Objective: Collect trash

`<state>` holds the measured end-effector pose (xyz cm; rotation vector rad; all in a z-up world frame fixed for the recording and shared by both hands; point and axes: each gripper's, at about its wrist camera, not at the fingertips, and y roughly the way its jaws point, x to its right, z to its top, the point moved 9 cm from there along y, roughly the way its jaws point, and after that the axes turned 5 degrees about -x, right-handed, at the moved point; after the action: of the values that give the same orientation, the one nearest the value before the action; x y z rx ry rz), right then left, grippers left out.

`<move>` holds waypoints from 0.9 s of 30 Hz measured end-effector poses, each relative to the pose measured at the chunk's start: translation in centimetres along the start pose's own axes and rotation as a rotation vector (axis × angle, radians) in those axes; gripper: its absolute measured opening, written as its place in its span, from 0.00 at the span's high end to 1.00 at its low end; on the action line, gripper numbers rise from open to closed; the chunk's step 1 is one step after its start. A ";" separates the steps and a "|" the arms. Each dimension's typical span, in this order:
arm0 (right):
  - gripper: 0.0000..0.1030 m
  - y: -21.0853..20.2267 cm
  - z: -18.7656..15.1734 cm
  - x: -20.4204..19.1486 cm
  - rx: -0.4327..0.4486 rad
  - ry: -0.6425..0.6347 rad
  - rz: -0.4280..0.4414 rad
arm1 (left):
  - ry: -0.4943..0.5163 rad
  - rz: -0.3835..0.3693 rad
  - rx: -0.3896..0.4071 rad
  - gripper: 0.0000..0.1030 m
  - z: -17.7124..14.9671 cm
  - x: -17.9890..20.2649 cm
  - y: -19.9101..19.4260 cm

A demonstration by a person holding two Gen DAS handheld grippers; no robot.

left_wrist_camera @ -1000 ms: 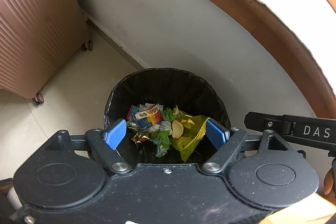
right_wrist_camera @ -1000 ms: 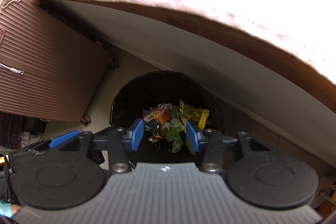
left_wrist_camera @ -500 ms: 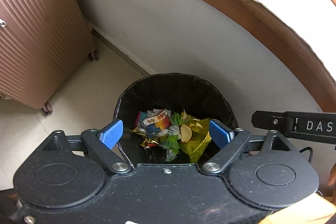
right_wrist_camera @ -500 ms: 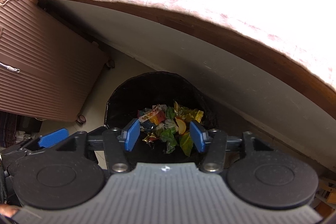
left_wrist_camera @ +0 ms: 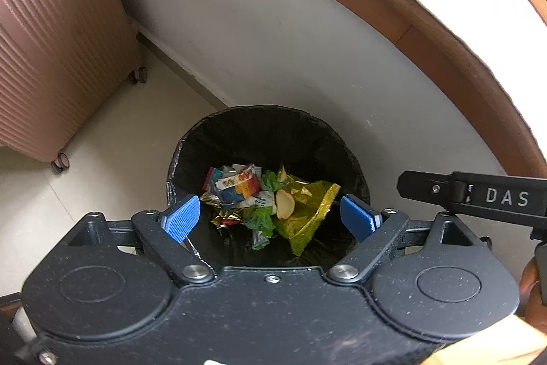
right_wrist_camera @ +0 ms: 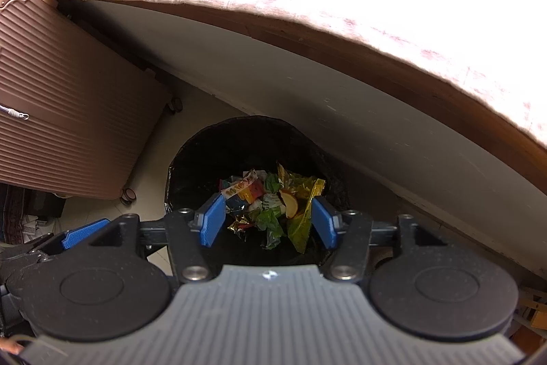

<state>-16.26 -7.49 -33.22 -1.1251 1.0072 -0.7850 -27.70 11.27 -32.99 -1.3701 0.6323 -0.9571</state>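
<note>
Both the left gripper (left_wrist_camera: 270,219) and right gripper (right_wrist_camera: 268,221) hang released and empty above the bin (left_wrist_camera: 218,132), where the trash (left_wrist_camera: 270,197) lies: light, crinkly, slippery wrappers, best pinched by a crumpled edge

Black-lined bin (left_wrist_camera: 266,132) on floor, upright; crumpled wrappers (left_wrist_camera: 270,197) + apple slice (left_wrist_camera: 284,204) inside.

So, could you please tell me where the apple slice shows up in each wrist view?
Left wrist: apple slice on the yellow wrapper, right of centre in the bin.
Right wrist: apple slice beside the right pad.
Shared landmark: the black bin liner.
</note>
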 end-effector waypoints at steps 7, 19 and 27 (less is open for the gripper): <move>0.32 0.0 -0.1 0.0 0.001 0.003 -0.002 | 0.006 0.008 -0.005 0.14 -0.7 0.6 0.2; 0.32 -0.2 -0.5 0.6 0.005 0.013 -0.007 | -0.005 -0.002 -0.024 0.14 -1.5 0.9 0.7; 0.32 -0.4 -0.7 1.2 0.009 0.026 -0.008 | 0.022 0.006 -0.026 0.14 -1.8 1.5 1.0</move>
<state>-16.47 -8.89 -33.15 -1.1143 1.0199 -0.8120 -28.32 8.99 -33.97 -1.3820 0.6674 -0.9632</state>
